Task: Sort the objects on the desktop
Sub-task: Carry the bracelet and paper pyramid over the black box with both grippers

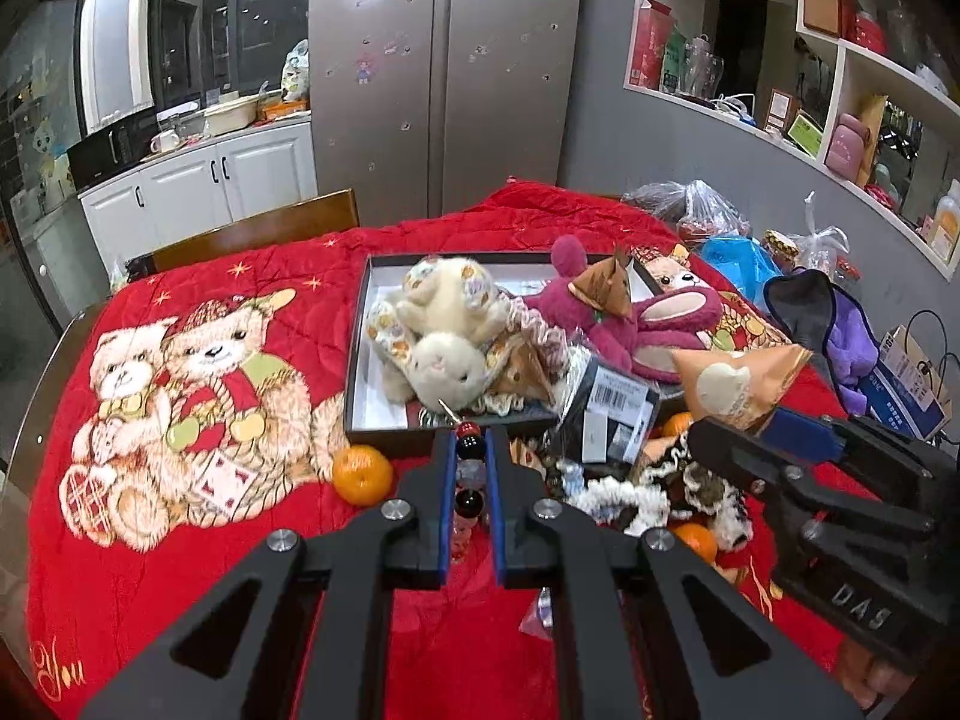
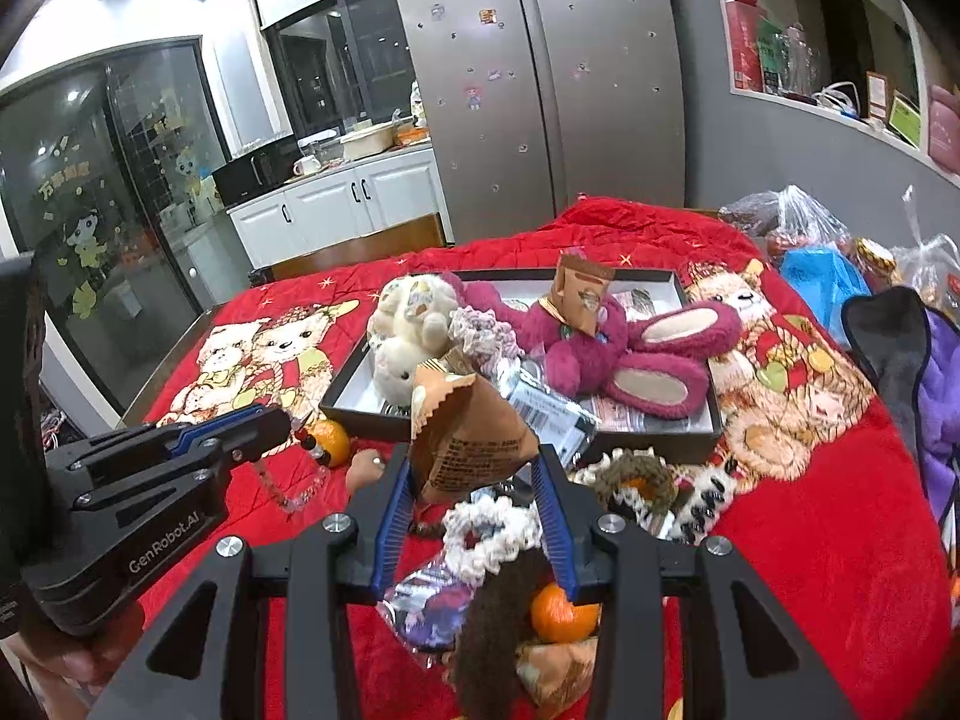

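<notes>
My left gripper (image 1: pixel 469 438) is shut on a beaded hairpin (image 1: pixel 470 449) with black and red beads, held above the red blanket just in front of the black tray (image 1: pixel 359 360). It also shows in the right wrist view (image 2: pixel 282 420). My right gripper (image 2: pixel 474 468) is shut on an orange snack packet (image 2: pixel 465 438), held above a pile of scrunchies (image 2: pixel 486 534); it also shows in the left wrist view (image 1: pixel 738 387). The tray holds a cream plush rabbit (image 1: pixel 444 330) and a pink plush bear (image 1: pixel 636 318).
Mandarins lie on the blanket (image 1: pixel 362 474) (image 2: pixel 561 612). A black labelled packet (image 1: pixel 612 414) leans on the tray's front edge. Plastic bags (image 1: pixel 702 210) and a purple cloth (image 1: pixel 840 348) crowd the right side. A wooden chair (image 1: pixel 258 228) stands behind the table.
</notes>
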The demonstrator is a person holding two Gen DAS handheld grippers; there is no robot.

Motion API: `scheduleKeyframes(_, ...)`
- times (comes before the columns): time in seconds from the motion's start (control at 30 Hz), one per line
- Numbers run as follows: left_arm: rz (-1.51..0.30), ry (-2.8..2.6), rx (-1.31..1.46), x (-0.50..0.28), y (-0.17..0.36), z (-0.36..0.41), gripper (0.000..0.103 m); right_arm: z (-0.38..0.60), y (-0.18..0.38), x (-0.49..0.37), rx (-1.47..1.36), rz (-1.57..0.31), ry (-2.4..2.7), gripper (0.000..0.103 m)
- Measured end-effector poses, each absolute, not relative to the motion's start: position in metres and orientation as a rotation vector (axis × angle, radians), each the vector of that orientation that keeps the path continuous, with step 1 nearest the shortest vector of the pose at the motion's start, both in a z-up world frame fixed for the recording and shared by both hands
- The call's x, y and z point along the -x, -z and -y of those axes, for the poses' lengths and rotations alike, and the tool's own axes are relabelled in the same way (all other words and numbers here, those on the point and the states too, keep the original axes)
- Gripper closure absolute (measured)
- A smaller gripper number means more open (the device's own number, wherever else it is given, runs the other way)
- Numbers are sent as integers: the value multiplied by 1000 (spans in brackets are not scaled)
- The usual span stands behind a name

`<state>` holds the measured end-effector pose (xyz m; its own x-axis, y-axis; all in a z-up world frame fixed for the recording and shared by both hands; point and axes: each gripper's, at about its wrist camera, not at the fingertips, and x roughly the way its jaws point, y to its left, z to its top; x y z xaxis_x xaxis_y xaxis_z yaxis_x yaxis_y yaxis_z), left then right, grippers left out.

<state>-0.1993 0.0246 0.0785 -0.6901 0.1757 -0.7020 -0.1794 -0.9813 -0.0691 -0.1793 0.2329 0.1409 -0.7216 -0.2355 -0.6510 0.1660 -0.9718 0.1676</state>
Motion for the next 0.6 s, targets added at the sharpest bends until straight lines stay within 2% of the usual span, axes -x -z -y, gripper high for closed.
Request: scheduleKeyframes(0.6,-17,-2714,1116,284,-87,-34,93,-215,-145,261,-1080,30,2778,63)
